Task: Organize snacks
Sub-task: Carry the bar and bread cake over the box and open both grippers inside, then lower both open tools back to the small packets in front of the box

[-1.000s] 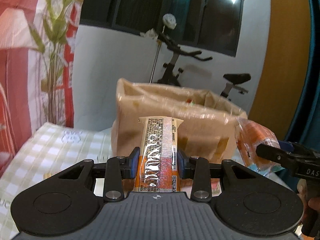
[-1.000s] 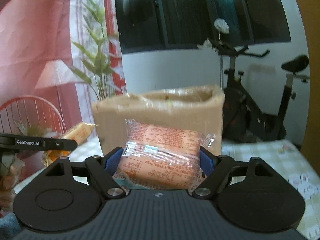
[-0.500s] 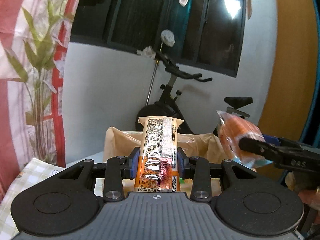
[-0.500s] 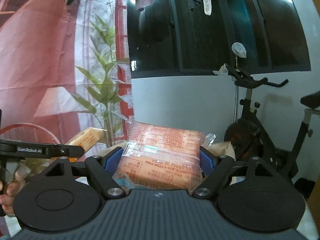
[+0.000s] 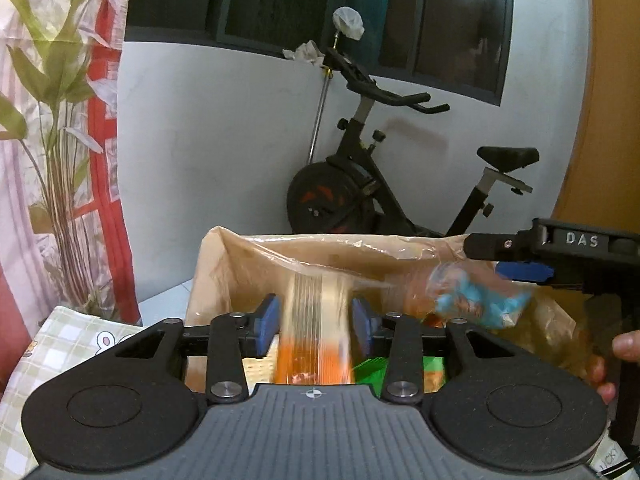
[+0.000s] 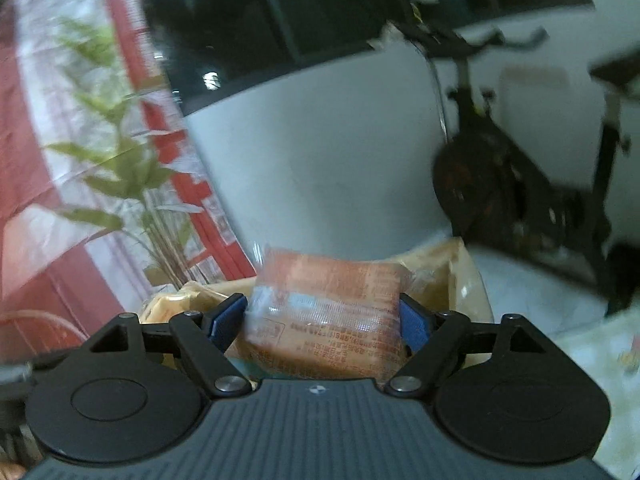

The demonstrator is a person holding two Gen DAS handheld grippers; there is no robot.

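Your left gripper (image 5: 314, 326) now hangs over the open cardboard box (image 5: 224, 264), where a second ago it was short of it; its jaws are opening, and the narrow orange snack bar (image 5: 314, 332) between them blurs downward, apparently dropping in. Your right gripper (image 6: 320, 320) is opening slightly too, its pads still against the wide orange packet (image 6: 326, 312) above the box. Judgement: both snacks are nearly stowed.

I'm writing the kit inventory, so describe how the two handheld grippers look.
Both match: the left gripper and the right gripper each have a ribbed dark grey body with a small crosshair mark, two round black discs, black linkage arms with silver pivot screws, and blue finger pads. From the left wrist view, the right one's side reads "DAS" in white.
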